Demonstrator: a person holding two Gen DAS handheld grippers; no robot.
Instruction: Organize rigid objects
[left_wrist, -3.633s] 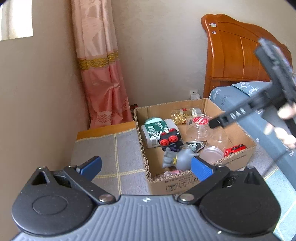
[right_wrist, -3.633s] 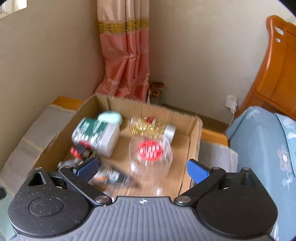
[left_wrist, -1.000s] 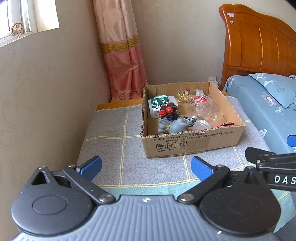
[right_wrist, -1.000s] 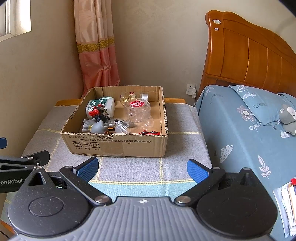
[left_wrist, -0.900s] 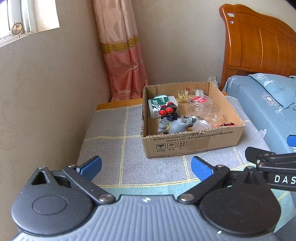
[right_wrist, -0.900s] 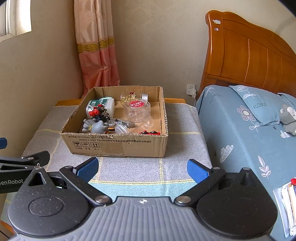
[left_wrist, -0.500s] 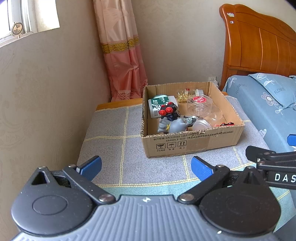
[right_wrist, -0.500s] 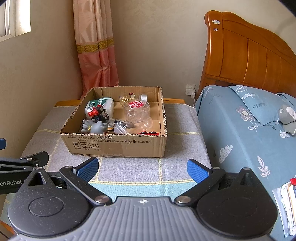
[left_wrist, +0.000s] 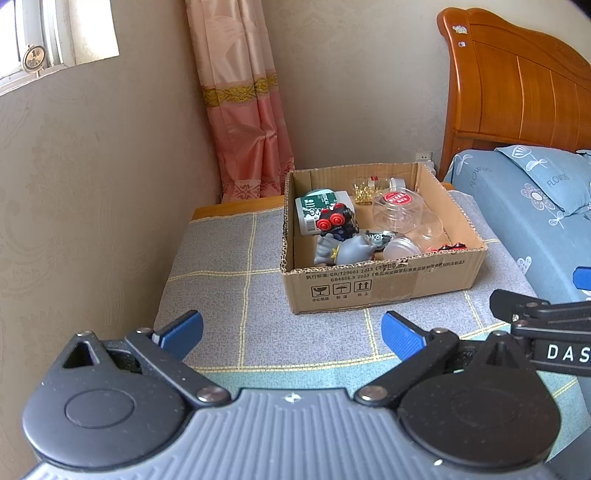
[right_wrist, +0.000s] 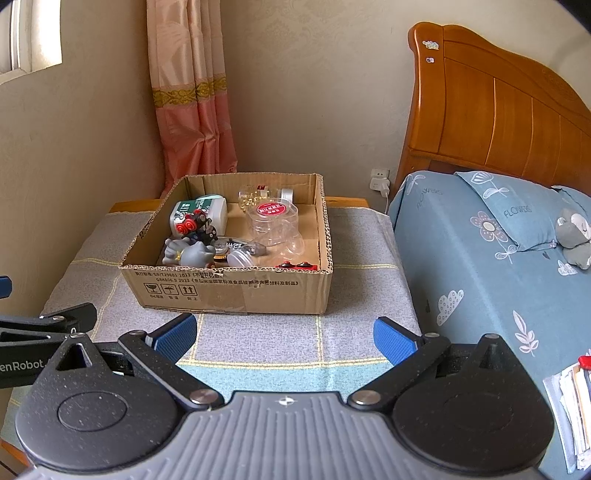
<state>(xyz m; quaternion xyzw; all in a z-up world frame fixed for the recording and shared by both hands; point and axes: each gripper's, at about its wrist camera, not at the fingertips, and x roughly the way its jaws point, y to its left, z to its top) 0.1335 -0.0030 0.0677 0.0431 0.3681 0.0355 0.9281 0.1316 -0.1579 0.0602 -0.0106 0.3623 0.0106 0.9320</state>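
Rigid objects for the tidy-up all sat inside the cardboard box, and neither tool had anything in it. The right hand-held gripper hung released, its blue fingertips spread wide and empty, well back from the box's near wall. The left hand-held gripper was likewise released and empty, also short of that near wall; each tool's side showed at the edge of the other's view.

Nothing lay loose on the tabletop around the box, so the sorting looked finished or nearly so, with both tools standing clear. Any next move would call for either a reach over the near wall to straighten the jumble, or simply leaving the box alone.

Inside the box, toward its left wall, a green-and-white bottle lay on its side with a red-wheeled toy against it and a grey figure nearer the front. A clear jar with a red lid stood mid-box, a small jar of gold pieces lay by the back wall, and a clear cup lay just in front of the red-lidded jar.

The near wall cut off a small red toy and the metal-lidded jar, so their resting poses could not be judged. The pieces beneath the grey figure were too crowded to identify. The floor beside the box was hidden.
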